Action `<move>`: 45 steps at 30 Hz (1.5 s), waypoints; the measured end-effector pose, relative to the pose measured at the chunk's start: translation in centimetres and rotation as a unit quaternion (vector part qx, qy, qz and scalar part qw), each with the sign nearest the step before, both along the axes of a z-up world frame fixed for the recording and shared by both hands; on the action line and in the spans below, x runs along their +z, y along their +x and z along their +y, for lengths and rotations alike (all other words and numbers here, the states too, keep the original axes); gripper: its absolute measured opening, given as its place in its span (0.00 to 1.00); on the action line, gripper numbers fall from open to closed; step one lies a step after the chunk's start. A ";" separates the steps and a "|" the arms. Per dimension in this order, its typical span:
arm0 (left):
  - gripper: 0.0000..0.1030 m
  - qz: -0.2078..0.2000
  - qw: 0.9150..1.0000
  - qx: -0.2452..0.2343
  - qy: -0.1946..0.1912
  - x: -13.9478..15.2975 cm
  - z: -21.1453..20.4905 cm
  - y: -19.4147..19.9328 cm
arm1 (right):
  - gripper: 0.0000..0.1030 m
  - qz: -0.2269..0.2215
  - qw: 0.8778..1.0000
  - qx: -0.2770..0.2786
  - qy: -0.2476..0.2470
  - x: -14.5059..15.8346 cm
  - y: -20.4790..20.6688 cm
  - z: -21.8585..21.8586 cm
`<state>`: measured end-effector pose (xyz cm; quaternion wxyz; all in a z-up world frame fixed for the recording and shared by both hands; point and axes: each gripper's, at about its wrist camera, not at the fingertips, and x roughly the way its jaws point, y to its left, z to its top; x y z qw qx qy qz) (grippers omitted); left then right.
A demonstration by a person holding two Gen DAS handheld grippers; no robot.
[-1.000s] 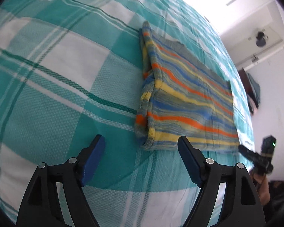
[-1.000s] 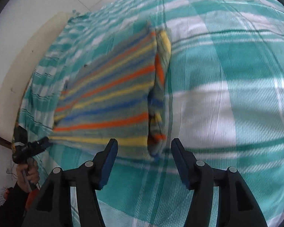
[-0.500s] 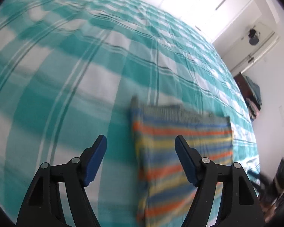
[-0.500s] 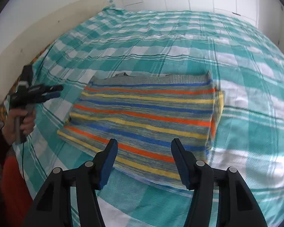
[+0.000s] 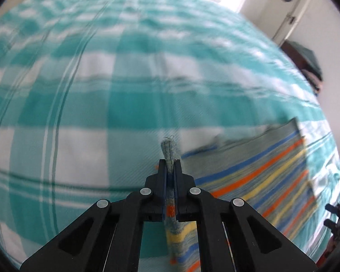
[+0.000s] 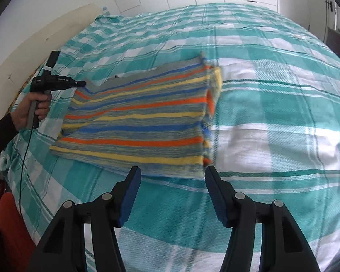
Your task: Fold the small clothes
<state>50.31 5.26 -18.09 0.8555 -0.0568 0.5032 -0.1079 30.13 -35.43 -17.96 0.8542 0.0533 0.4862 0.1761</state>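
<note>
Striped garment (image 6: pixel 138 122) laid flat on teal-and-white checked bedspread (image 6: pixel 272 104), toward bed's left edge as seen by right wrist camera; one side edge doubled over. Corner of garment pinched by left gripper (image 5: pixel 169 165), jaws pressed together on fabric, grey tip poking out beyond them. Left gripper seen in right wrist view (image 6: pixel 82 83) at garment's far left corner, handle gripped by hand (image 6: pixel 31 111). Right gripper (image 6: pixel 172 192) held above garment's near edge, fingers apart, nothing between them.
</note>
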 end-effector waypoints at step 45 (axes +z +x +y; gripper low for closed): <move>0.27 0.064 0.974 0.130 -0.173 -7.5 1.8 -19.6 | 0.03 0.069 0.996 -0.048 -0.006 -5.1 19.6 0.5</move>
